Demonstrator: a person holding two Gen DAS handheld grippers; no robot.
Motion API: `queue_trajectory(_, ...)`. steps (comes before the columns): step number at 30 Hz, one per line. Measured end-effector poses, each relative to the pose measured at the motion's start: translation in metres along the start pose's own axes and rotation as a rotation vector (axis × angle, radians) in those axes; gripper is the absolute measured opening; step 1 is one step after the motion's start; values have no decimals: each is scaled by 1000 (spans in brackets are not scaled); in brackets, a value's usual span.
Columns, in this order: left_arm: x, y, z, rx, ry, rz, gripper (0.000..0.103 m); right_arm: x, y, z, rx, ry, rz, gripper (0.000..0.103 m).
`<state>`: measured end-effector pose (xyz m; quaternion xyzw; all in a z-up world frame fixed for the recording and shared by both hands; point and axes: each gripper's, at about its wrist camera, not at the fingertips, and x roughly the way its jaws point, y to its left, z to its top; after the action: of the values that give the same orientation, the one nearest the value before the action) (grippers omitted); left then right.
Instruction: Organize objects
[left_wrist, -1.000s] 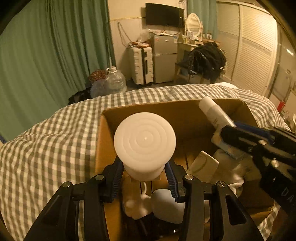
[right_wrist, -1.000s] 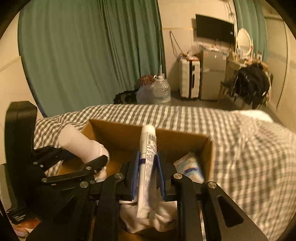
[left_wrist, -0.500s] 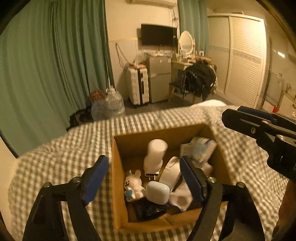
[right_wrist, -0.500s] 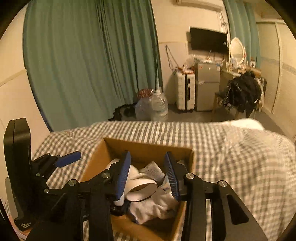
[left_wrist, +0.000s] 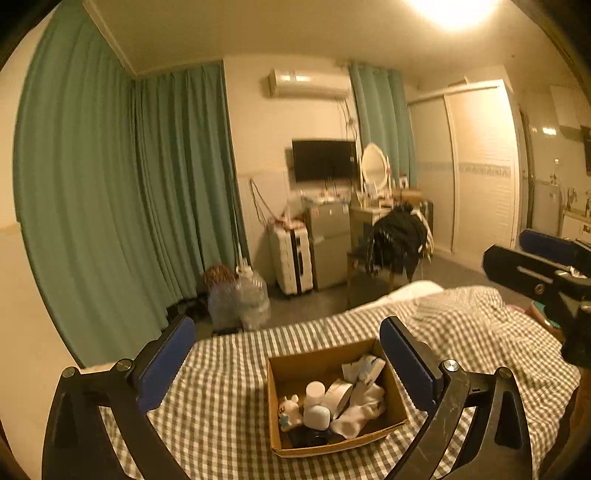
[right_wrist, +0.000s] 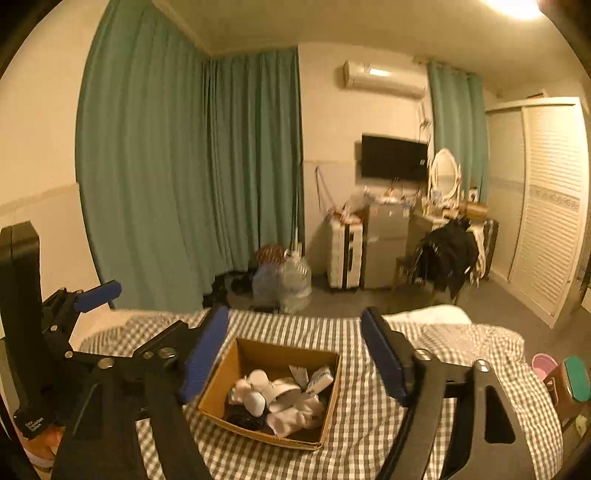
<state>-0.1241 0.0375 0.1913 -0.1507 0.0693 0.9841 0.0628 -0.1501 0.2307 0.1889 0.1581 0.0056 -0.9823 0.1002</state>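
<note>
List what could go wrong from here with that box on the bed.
1. The open brown cardboard box sits on soft checked bedding, so a nudge may tip it.
2. The white socks are heaped beside the white earbud case, which may get buried.
3. Both the left tongs and right tongs hang open above; lowering either could clip the box wall.

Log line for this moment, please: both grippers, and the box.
left gripper: open, empty | right gripper: open, empty | cardboard box: on checkered bed, holds white items | both grippers above box
</note>
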Motion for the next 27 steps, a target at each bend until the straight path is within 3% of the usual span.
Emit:
queue_trajectory(3,-21,5,0,-18,-43,19,103,-31,4,5,-15,-67,-28,94)
queue_trajectory(7,-40,13,-11,-65,-82,59,103,-66,5,-5,-22,-177,-41,97)
queue_trajectory(12,-53,13,-43,-104,-135,45,103,-82,5,-34,-4,-224,-69,101)
queue_trajectory(15,-48,13,-75,-136,-144,88,103,-65,3,-65,15,-202,-85,102)
queue_trajectory(20,-14,7,-131,-149,-76,180,103,-15,-3,-135,54,-135,-153,102)
queue_trajectory(24,20,5,-159,-134,-4,166,103,14,-7,-166,42,-62,-166,102)
queue_trajectory(27,28,6,-169,-158,20,98,103,26,-9,-172,58,-18,-146,102)
